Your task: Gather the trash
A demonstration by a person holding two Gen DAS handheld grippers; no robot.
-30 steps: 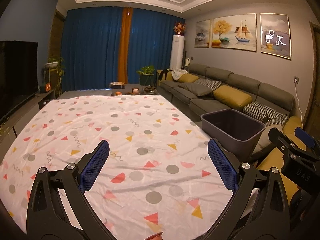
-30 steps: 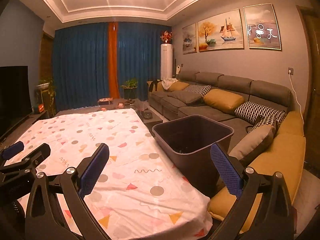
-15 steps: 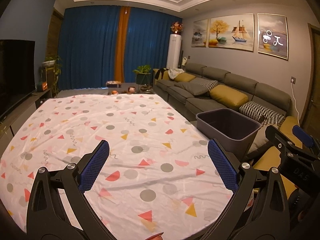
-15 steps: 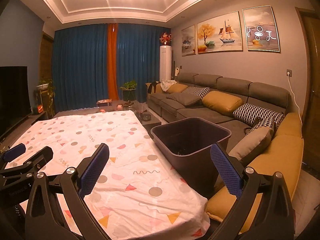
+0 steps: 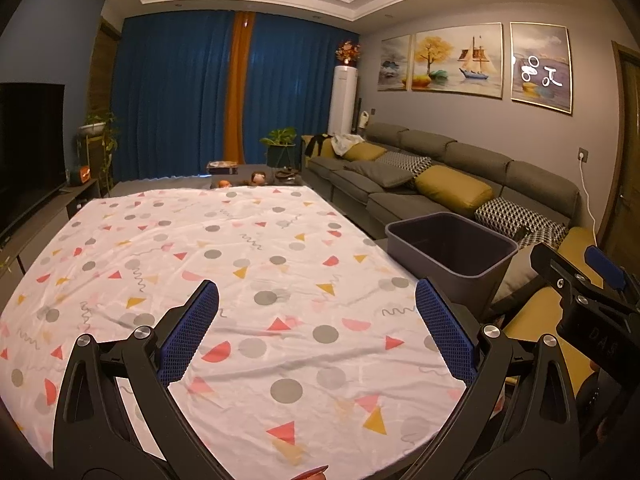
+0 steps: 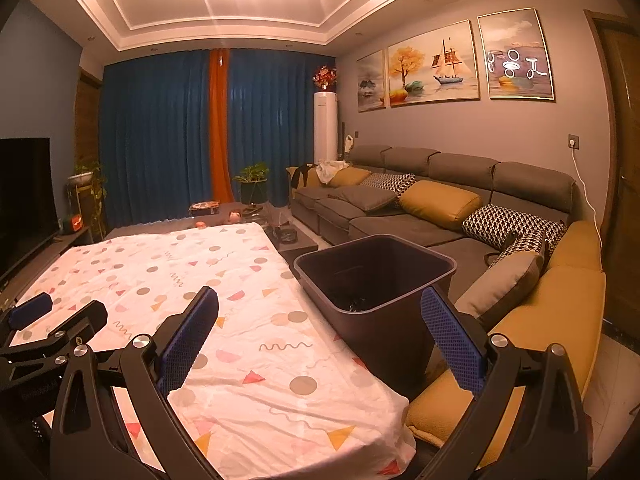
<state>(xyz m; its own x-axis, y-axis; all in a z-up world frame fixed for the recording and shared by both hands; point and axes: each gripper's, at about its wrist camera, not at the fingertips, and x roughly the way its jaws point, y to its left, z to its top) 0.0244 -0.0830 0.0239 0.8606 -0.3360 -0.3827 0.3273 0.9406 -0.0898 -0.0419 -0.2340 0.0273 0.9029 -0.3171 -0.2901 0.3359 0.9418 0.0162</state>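
The left gripper is wide open and holds nothing over the spotty cloth, the dark bin stands beside the table, and the right gripper is wide open, holding nothing.

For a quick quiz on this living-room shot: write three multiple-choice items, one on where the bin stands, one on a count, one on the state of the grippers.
1. Where is the bin?
A. On the table
B. Between table and sofa
C. By the TV

2. How many paintings hang over the sofa?
A. Two
B. Three
C. Five

3. How are the two grippers?
A. Both open, empty
B. Both shut on trash
C. Left shut, right open

Answers:
1 B, the bin stands off the edge of the table, with sofa cushions behind it.
2 B, three frames hang in a row.
3 A, the left gripper and the right gripper each have their pads spread wide with nothing between.
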